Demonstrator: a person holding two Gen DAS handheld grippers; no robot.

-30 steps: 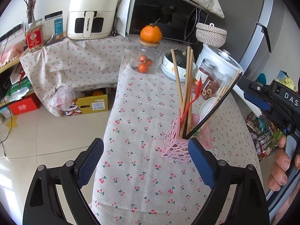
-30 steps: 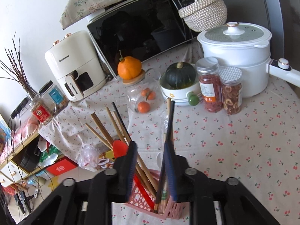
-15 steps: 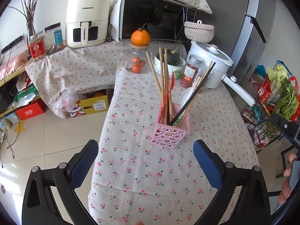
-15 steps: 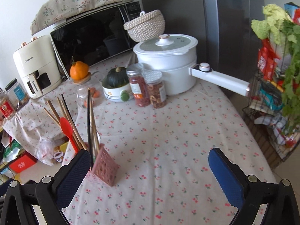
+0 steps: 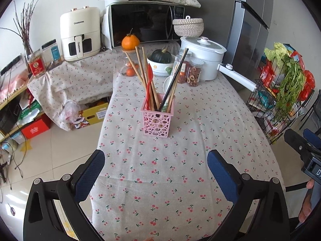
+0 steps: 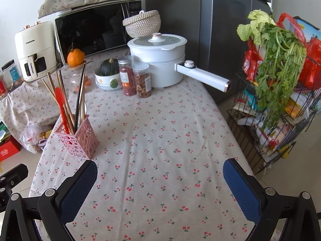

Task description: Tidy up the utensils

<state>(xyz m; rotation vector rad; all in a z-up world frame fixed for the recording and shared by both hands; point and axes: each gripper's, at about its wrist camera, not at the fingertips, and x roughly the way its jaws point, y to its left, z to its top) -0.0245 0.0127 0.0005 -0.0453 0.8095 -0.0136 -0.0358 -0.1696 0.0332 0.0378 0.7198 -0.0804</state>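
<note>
Pink utensil holder (image 5: 157, 118) stands on the cherry-print desk (image 5: 180, 170) at twelve o'clock, filled with chopsticks (image 5: 140, 68) and a red spoon (image 5: 149, 80). Left gripper (image 5: 154, 172) and right gripper (image 6: 159, 188): jaws spread, empty. Sorting looks finished; nothing loose remains to collect.

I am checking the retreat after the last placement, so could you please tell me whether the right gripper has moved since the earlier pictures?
Yes. The right gripper has backed away from the pink holder, which now stands apart, left of its open fingers.

Pink holder (image 5: 158, 120) (chopsticks (image 5: 142, 71) upright) beyond left gripper's (image 5: 155, 172) spread fingers (image 5: 89, 175)
</note>
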